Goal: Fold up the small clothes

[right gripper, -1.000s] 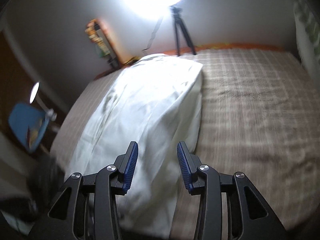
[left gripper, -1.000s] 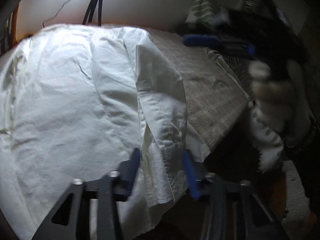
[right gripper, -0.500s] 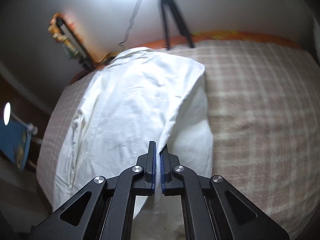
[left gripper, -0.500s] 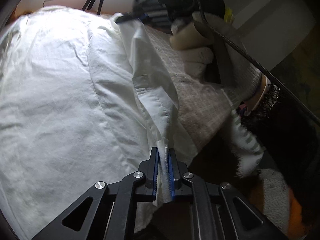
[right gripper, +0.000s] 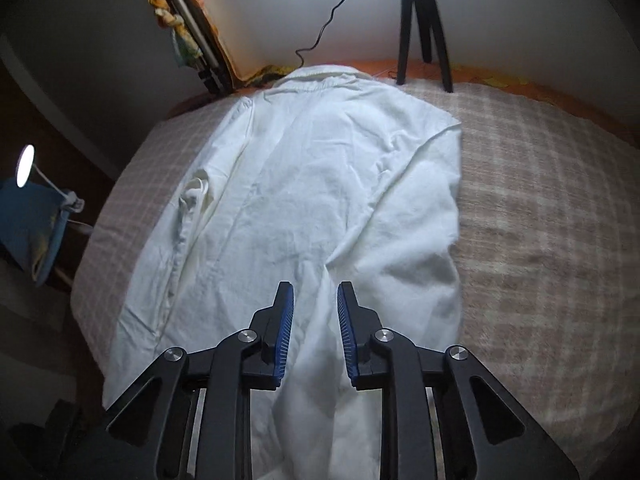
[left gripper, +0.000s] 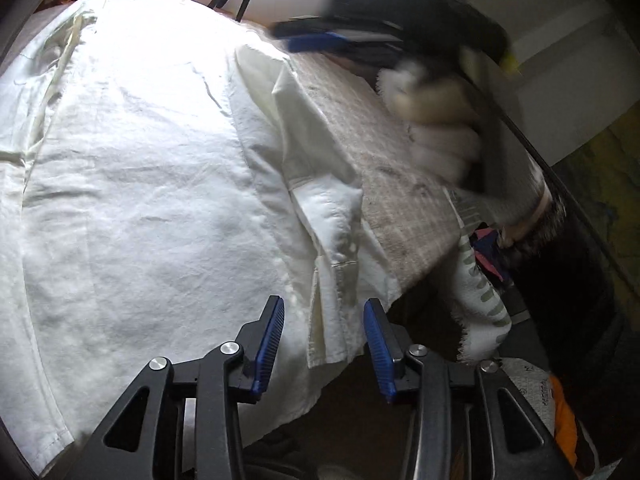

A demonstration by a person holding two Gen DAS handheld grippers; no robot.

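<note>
Garment: a white shirt [right gripper: 304, 208] lies face down and flat on the bed [right gripper: 540, 220], collar toward the far wall, hem hanging over the near edge.
Left gripper [left gripper: 324, 340]: jaws have just been opening and now stand part open; the sleeve cuff [left gripper: 336, 280] lies between the pads but neither presses on it.
Right gripper [right gripper: 314, 332]: jaws have just been opening too, to a narrow gap, over the folded-in sleeve with nothing pinched.
Step in hand: it looks like the right sleeve has been laid along the shirt's side and let go.
Doing it well: before the next fold, I would flatten the ridge where sleeve meets body, keep the cuff in line with the side seam, and take the next pinch through both layers near the hem so the fold stays straight.
Risk: the hem hangs off the bed and may drag the cloth down.
Left wrist view only: the cuff's stitching and the gloved hand [left gripper: 436, 136] holding the other gripper, blurred.
Right wrist view only: the whole shirt outline, the collar, a tripod [right gripper: 424, 20] at the wall.
</note>
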